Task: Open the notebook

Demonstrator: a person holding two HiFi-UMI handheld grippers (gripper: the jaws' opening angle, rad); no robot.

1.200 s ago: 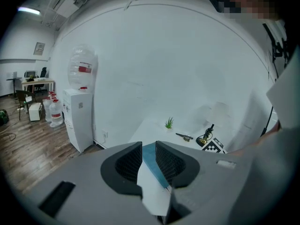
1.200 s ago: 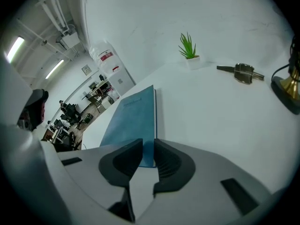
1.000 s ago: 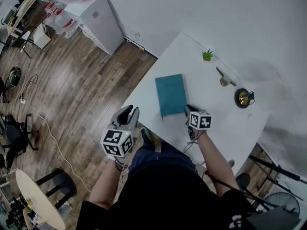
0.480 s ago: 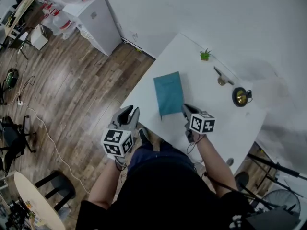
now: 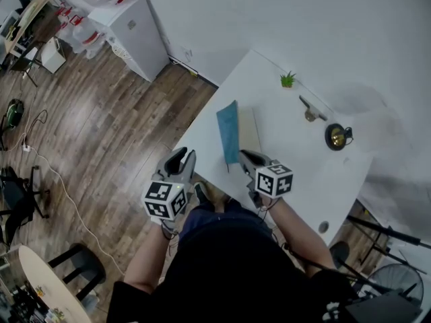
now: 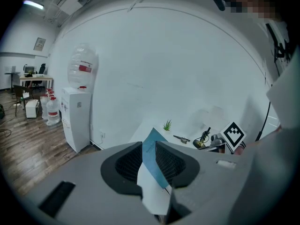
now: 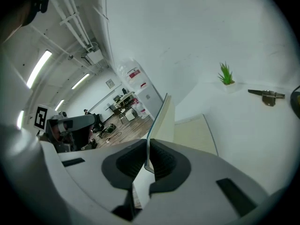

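Between the jaws of the right gripper (image 7: pixel 146 161) stands the teal cover (image 7: pixel 158 118) of the notebook (image 5: pixel 237 134). The cover is pinched at its near free edge and raised steeply, spine side down on the left. These jaws have just been closing and sit narrow, pads pressed on the thin cover from both sides. Just right of the raised cover, ahead of the right gripper, lies the exposed cream page (image 7: pixel 194 135), flat on the white table (image 5: pixel 303 167). The notebook rests by the table's near-left edge, directly beyond the right gripper and ahead and to the right of the left gripper (image 5: pixel 180 157).

Left gripper: held off the table's edge above the wooden floor (image 5: pixel 101 126), well apart from the notebook. Its jaws stand slightly apart with nothing between the pads, and the notebook shows only at a distance through the gap.

Farther beyond the right gripper, toward the wall: a small green plant (image 5: pixel 288 80), a metal fitting (image 5: pixel 310 109) and, rightmost, a round dark object with a brass centre (image 5: pixel 337 137), all well apart from the notebook. Far ahead and left of the left gripper, a white cabinet (image 5: pixel 131 29) stands on the floor.
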